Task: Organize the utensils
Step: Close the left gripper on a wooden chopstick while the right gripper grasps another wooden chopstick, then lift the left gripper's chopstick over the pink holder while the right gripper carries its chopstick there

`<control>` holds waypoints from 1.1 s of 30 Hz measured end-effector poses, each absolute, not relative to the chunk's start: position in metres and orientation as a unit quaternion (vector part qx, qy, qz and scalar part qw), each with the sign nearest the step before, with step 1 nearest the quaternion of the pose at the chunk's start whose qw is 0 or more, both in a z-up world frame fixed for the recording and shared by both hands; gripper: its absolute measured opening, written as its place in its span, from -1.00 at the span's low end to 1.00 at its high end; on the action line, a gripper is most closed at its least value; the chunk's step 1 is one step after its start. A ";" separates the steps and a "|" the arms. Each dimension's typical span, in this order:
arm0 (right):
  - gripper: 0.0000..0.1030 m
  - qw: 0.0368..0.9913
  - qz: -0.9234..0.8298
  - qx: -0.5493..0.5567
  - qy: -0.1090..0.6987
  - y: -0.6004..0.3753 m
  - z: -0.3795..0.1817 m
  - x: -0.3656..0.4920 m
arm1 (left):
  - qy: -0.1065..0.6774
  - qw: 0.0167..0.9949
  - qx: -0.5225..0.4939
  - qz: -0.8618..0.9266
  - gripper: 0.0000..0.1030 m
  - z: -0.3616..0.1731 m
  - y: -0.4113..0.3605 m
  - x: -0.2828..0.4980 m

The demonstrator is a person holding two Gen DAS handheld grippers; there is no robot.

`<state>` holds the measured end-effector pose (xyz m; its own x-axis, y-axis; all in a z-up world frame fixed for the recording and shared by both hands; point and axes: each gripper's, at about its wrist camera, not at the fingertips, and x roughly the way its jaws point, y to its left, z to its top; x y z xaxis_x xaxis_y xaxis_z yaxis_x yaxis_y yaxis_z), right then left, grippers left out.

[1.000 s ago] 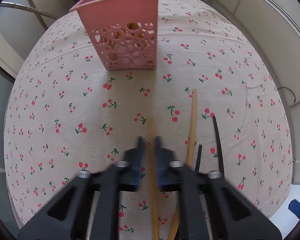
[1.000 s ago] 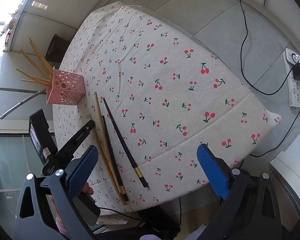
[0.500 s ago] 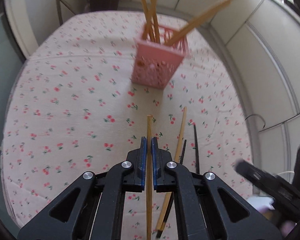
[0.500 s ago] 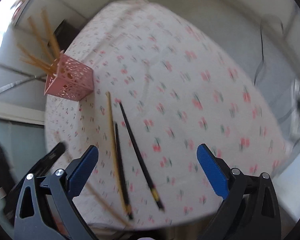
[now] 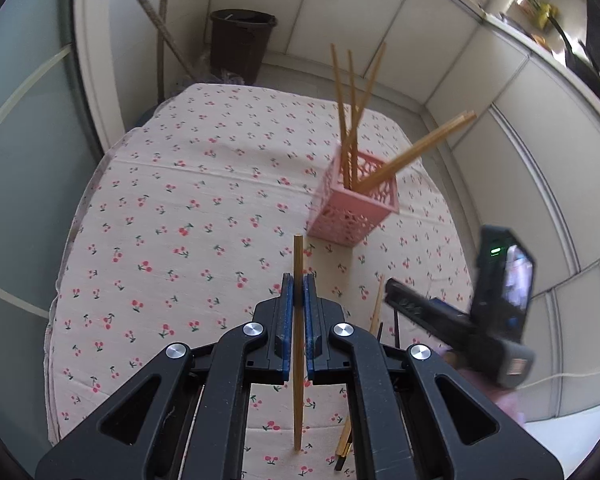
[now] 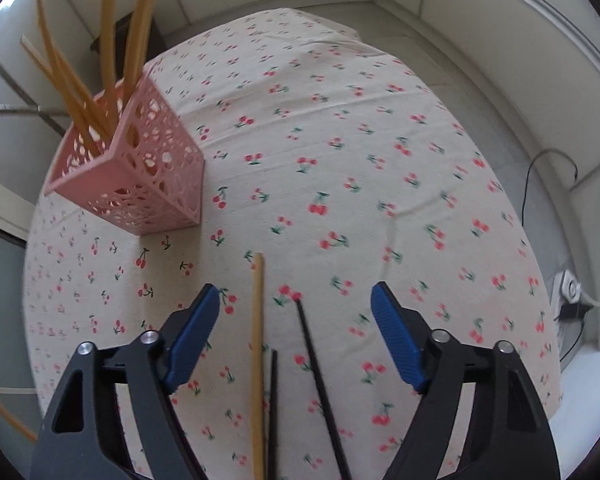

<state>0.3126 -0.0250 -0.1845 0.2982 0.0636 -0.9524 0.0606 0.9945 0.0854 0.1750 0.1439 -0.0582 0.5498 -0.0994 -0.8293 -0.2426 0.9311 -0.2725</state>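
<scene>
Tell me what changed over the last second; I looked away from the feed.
The left gripper, already shut on a wooden chopstick, lifted it off the cloth and rose higher above the table. The right gripper, open throughout, swung in over the loose chopsticks. The pink basket and its chopsticks, and the loose ones on the table, stayed put.
</scene>
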 end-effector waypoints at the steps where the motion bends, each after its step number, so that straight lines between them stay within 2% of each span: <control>1: 0.35 0.802 0.002 0.048 0.595 -0.020 -0.188 0.314 | 0.471 0.862 -0.184 0.042 -0.91 -0.057 0.146 0.175; 4: 0.14 0.792 0.005 0.032 0.609 -0.007 -0.202 0.315 | 0.466 0.863 -0.193 0.044 -0.91 -0.054 0.153 0.173; 6: 0.10 0.788 0.004 0.019 0.615 0.000 -0.211 0.313 | 0.464 0.862 -0.198 0.045 -0.91 -0.054 0.156 0.173; 9: -0.10 0.805 0.008 -0.016 0.593 0.009 -0.211 0.309 | 0.464 0.861 -0.205 0.047 -0.91 -0.053 0.160 0.172; 11: -0.41 0.811 0.014 -0.028 0.584 0.012 -0.209 0.307 | 0.464 0.860 -0.206 0.047 -0.91 -0.053 0.161 0.172; 12: -0.46 0.812 0.015 -0.030 0.583 0.012 -0.209 0.307 | 0.464 0.860 -0.206 0.047 -0.91 -0.054 0.161 0.173; 14: -0.86 0.813 0.016 -0.027 0.581 0.010 -0.208 0.307 | 0.464 0.860 -0.205 0.047 -0.91 -0.054 0.161 0.173; 23: -0.87 0.821 0.042 0.047 0.567 -0.017 -0.188 0.298 | 0.463 0.862 -0.203 0.044 -0.91 -0.054 0.160 0.172; 33: -0.87 0.863 0.111 0.104 0.483 -0.049 -0.097 0.239 | 0.448 0.872 -0.193 0.031 -0.91 -0.043 0.154 0.164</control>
